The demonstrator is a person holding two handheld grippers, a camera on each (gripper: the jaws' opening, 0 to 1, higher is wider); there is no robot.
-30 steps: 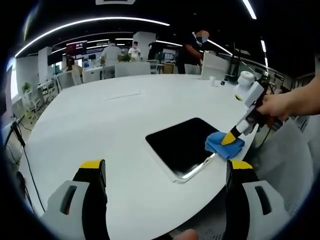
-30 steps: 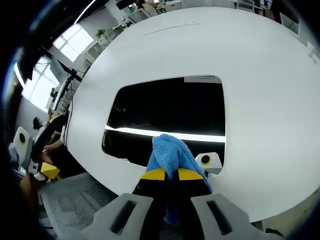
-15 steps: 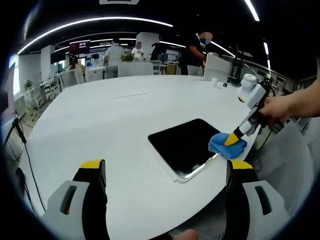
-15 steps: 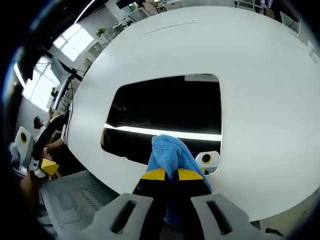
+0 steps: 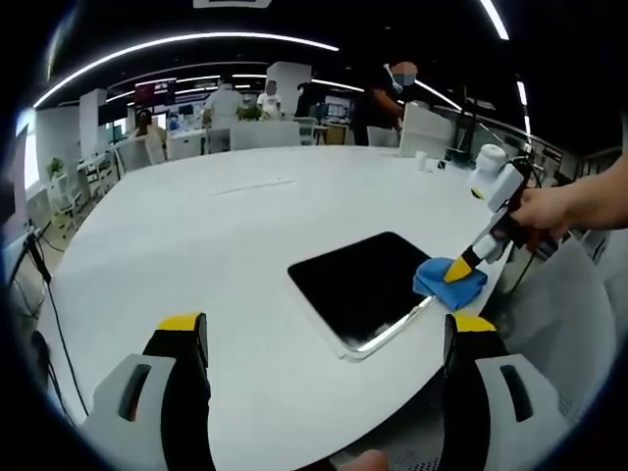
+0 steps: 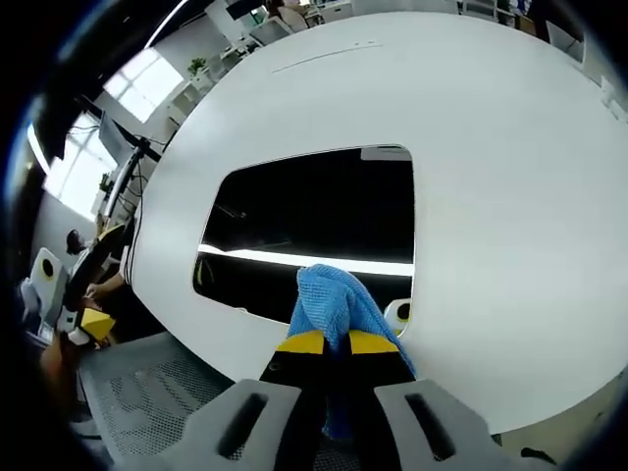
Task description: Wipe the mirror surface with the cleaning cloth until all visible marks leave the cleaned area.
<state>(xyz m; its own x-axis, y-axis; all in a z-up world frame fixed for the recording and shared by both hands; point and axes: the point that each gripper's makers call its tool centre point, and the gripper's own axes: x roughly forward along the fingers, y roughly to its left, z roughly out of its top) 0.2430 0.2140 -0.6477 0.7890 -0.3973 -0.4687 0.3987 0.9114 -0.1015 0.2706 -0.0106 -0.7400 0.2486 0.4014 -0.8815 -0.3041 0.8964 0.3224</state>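
Left gripper view: left claw (image 5: 327, 339) spread wide above one white table (image 5: 186, 245); one dark mirror (image 5: 365, 285) lies near its edge, several people stand far behind. Right claw (image 5: 458, 268) presses one blue cleaning cloth (image 5: 448, 284) on the mirror's corner.

Right gripper view: right claw (image 6: 327, 340) clamped on the cloth (image 6: 331, 304), a light strip reflected in the mirror (image 6: 314, 221). No writing is legible.

Both views are being lit brightly and evenly from long ceiling light strips (image 5: 186, 44), seen curving across the top of the left gripper view. Straight lines are being bowed by fisheye distortion toward the edges. A white glare streak is being reflected across the dark rectangular mirror (image 6: 314, 221). Distant background is being rendered soft.
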